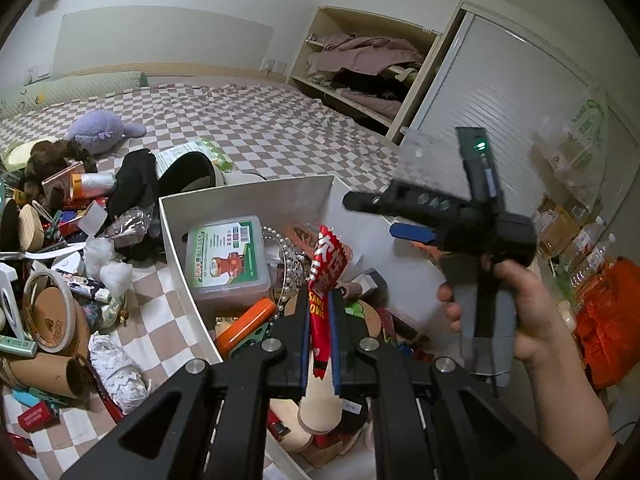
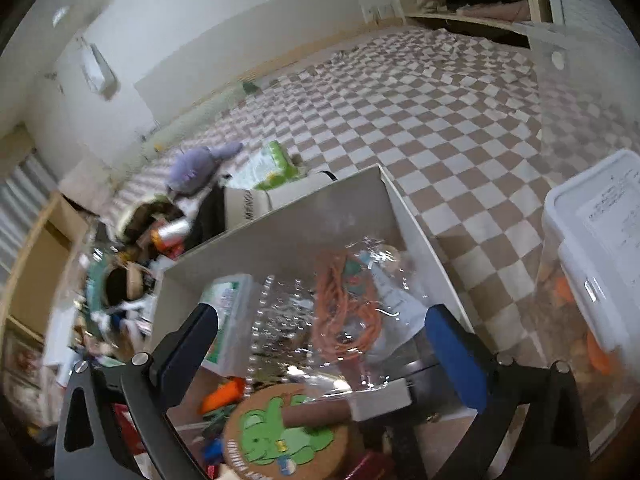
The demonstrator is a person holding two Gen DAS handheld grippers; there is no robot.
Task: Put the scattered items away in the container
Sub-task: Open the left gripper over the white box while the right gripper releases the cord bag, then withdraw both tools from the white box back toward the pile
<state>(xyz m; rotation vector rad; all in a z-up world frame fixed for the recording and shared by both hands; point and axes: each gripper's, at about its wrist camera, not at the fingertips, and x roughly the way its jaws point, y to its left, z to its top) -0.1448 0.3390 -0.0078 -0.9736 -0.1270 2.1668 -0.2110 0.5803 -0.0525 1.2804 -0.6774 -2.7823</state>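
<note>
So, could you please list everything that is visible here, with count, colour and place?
container: one, white, on the checkered bed
sachet: one, red, clamped between the left fingers above the container
plastic case: one, clear with a green label, inside the container
bead string: one, silver, inside the container
cord: one, orange, coiled in a clear bag inside the container
cork coaster: one, brown with a green figure, inside the container
plush toy: one, purple, on the bed
tape roll: one, brown, in the pile left of the container
left gripper: black, shut on the sachet
right gripper: black with blue pads, open above the container
</note>
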